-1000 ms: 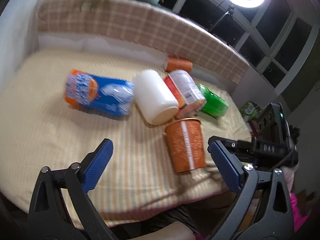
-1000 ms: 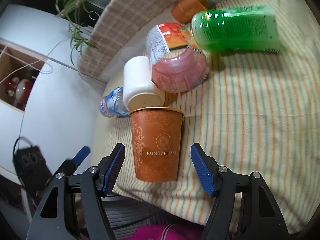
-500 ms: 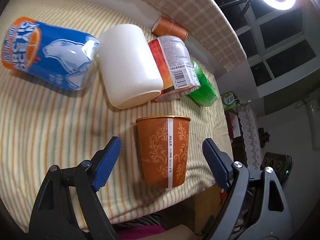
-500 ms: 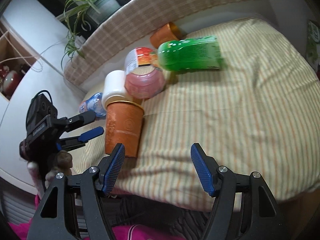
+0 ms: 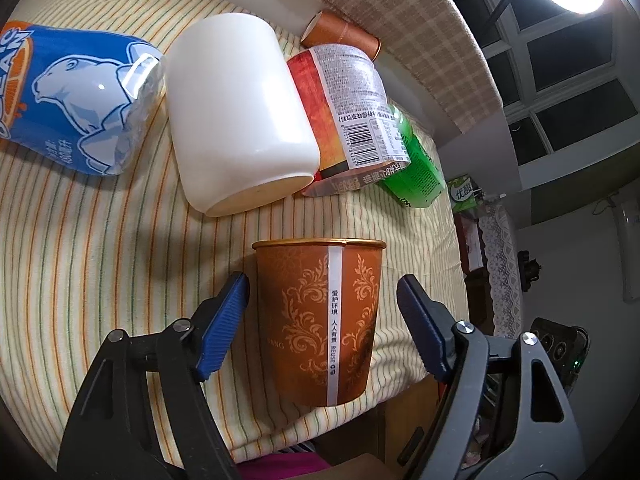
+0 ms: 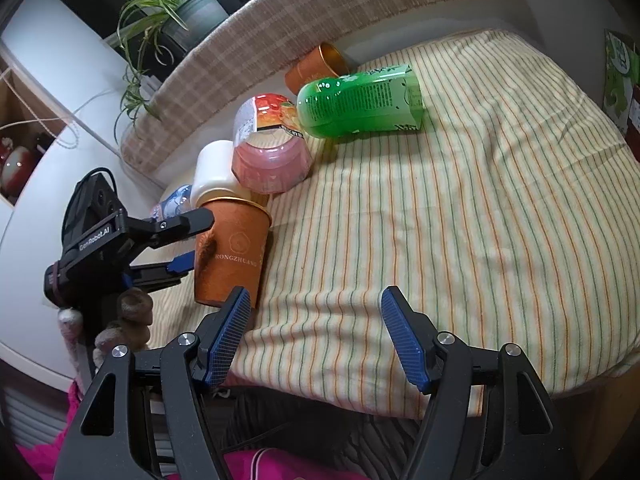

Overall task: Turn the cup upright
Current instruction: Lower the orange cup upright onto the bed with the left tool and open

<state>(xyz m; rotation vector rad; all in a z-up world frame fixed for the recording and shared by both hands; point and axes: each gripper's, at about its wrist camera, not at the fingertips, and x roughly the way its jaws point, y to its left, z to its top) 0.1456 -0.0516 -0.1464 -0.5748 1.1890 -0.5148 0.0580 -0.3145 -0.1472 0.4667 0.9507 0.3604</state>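
An orange paper cup (image 5: 320, 316) with gold scrollwork stands with its rim up on the striped cloth, near the table's front edge. My left gripper (image 5: 322, 304) is open, its blue pads on either side of the cup without touching it. In the right wrist view the cup (image 6: 232, 252) stands at the left with the left gripper (image 6: 188, 240) around it. My right gripper (image 6: 316, 332) is open and empty, to the cup's right above the front edge. A second orange cup (image 5: 340, 36) lies on its side at the back.
Lying behind the cup: a white cup (image 5: 236, 116), a blue bottle (image 5: 72, 96), a red-labelled bottle (image 5: 352, 112) and a green bottle (image 6: 360, 100). The striped cloth (image 6: 460, 200) spreads bare to the right. A potted plant (image 6: 176, 8) stands behind.
My left gripper has moved in until its open jaws straddle the orange cup. My right gripper has backed away to the right, leaving the cup standing.
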